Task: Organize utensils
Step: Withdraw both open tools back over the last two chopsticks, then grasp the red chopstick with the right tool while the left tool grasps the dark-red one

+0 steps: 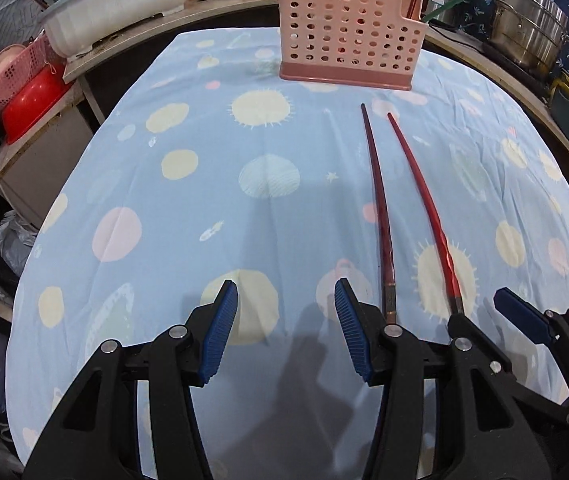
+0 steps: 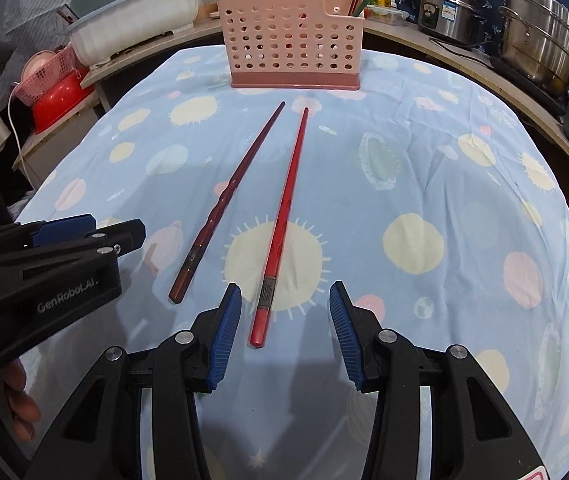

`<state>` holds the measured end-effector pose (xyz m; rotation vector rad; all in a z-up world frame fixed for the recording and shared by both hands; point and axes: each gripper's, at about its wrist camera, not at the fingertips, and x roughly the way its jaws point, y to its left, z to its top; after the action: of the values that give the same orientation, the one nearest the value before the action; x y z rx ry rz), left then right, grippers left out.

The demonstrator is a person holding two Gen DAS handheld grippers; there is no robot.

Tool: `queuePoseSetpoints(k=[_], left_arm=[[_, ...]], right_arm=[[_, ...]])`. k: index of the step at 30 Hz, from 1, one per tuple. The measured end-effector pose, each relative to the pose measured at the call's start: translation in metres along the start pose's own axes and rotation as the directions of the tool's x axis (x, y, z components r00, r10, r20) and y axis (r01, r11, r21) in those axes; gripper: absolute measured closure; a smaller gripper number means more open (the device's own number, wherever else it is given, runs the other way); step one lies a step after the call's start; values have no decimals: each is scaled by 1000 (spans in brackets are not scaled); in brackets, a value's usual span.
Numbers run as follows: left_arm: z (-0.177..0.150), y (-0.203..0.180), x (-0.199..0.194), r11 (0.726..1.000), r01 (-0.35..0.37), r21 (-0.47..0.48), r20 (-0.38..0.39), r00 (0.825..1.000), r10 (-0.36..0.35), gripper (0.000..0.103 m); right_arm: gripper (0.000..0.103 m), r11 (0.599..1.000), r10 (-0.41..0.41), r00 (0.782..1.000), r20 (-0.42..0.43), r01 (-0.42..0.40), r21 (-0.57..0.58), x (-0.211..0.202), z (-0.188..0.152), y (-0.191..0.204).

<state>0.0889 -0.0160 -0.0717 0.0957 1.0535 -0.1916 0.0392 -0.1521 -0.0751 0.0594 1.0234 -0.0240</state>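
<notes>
Two chopsticks lie side by side on the blue patterned tablecloth (image 1: 188, 208), tips towards a pink perforated utensil holder (image 1: 344, 28) (image 2: 292, 36) that stands at the far edge with several chopsticks in it. The dark red chopstick (image 1: 378, 200) (image 2: 224, 204) lies left of the bright red chopstick (image 1: 424, 200) (image 2: 284, 208). My left gripper (image 1: 285, 300) is open over bare cloth, just left of the dark one's thick end. My right gripper (image 2: 285, 292) (image 1: 484, 310) is open, low over the cloth, with the bright red one's thick end between its fingers, untouched. In the right wrist view, the left gripper (image 2: 96, 230) is at the left edge.
A white basin (image 1: 116, 12) sits on a shelf at the back left, above a red bowl and pink basket (image 1: 32, 96). Steel pots (image 1: 528, 36) stand at the back right. A person's hand (image 2: 20, 404) shows at the lower left. The cloth drops away at both sides.
</notes>
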Motion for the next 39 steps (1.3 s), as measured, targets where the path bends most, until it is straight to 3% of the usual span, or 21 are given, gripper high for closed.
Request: queuePoseSetpoints(k=[10, 25, 29, 33, 35, 39], left_arm=[[-1, -13, 2, 999, 27, 25, -10, 1000, -27, 55], [-3, -41, 12, 991, 117, 65, -34, 993, -115, 55], [-4, -44, 17, 992, 105, 77, -37, 994, -102, 57], [-4, -45, 16, 990, 105, 93, -29, 994, -103, 73], [-4, -46, 16, 989, 112, 98, -30, 994, -109, 86], [-5, -45, 15, 988, 114, 99, -33, 993, -111, 96]], right_arm=[[95, 1000, -20, 1000, -15, 20, -1, 5, -5, -8], [96, 998, -6, 1000, -19, 7, 64, -3, -15, -29], [96, 998, -6, 1000, -19, 7, 63, -4, -15, -29], [96, 998, -6, 1000, -19, 7, 64, -4, -15, -29], [96, 998, -6, 1000, -19, 7, 64, -4, -15, -29], [96, 998, -5, 1000, -19, 6, 65, -4, -15, -29]])
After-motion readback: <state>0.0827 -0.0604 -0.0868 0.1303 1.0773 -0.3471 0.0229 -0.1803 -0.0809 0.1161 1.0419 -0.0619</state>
